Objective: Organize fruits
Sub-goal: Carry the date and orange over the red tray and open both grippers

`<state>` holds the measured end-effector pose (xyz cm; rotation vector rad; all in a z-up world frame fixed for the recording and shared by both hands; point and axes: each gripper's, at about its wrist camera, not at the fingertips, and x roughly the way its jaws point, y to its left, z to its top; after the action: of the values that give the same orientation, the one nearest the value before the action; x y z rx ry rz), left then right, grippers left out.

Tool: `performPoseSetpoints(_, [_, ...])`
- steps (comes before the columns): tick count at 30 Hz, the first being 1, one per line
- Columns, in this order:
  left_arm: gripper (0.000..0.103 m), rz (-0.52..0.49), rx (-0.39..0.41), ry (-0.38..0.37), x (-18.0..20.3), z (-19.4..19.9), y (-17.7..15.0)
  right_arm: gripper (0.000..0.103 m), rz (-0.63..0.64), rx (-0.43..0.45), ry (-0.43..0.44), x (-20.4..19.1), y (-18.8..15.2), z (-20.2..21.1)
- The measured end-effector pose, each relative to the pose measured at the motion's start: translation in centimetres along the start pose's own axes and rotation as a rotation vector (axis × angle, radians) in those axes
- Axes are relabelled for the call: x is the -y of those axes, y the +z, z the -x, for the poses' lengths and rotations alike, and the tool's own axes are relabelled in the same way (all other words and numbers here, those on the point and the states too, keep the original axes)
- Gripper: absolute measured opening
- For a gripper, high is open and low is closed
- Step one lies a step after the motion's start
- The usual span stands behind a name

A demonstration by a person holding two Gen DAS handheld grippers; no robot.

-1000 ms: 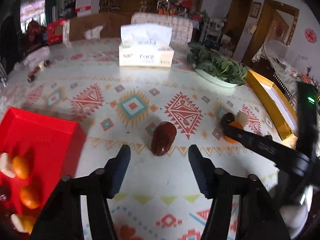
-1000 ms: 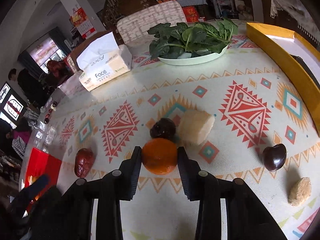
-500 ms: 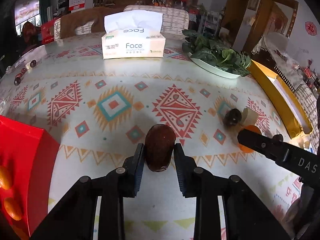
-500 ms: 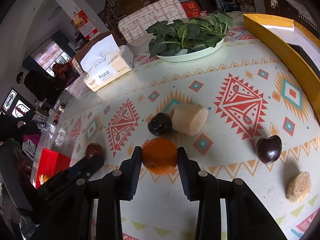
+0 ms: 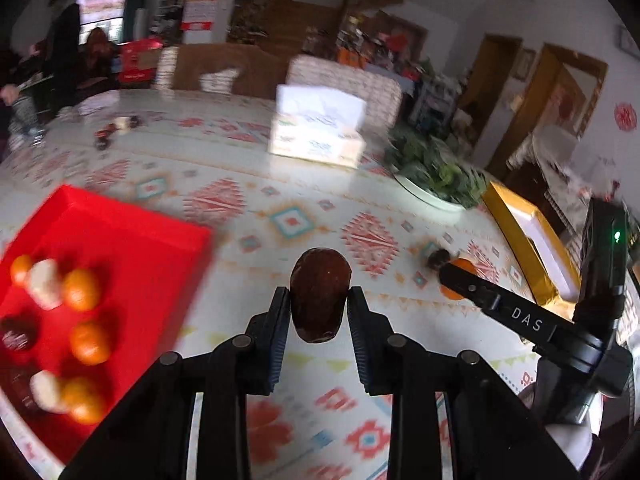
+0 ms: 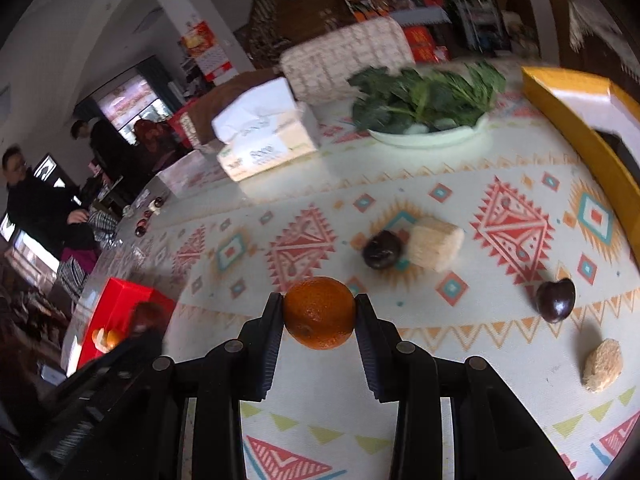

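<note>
Left tool (image 5: 319, 298) gripping date (image 5: 319, 294), right tool (image 6: 319, 311) w/ orange (image 6: 319, 312), tray (image 5: 132, 240) contents only left view

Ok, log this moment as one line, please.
left gripper: shut on brown date | right gripper: shut on orange | red tray: partly filled

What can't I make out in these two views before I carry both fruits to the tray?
- Red tray, left wrist view: near end cut off by the image edge; fruit inside motion-blurred.
- Red tray, right wrist view: mostly hidden behind the left hand-held gripper, blurred there.
- Date and orange: contact faces hidden by the pads.
- Small dark items at the far table edge: too small to identify.
</note>
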<state>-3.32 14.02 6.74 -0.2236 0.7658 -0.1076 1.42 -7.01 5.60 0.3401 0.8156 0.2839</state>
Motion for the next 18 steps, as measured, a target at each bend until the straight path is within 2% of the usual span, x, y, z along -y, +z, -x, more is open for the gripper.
performPoseSetpoints(5, [0.028, 0.067, 0.072, 0.106, -4.7, 4.5, -0.6, 0.039, 0.079, 0.032, -0.018, -2.1, -0.9, 0.3])
performPoseSetpoints(8, [0.028, 0.105, 0.107, 0.157, -8.2, 7.0, -0.9, 0.039, 0.105, 0.021, -0.023, -3.4, -1.6, 0.2])
performPoseSetpoints(13, [0.028, 0.248, 0.152, 0.19, -14.9, 9.9, -2.0, 0.039, 0.101, -0.016, 0.06, -6.4, -2.9, 0.9])
performPoseSetpoints(18, [0.028, 0.332, 0.142, 0.208, -18.8, 9.4, -3.1, 0.039, 0.137, -0.078, 0.179, -11.6, -3.5, 0.4])
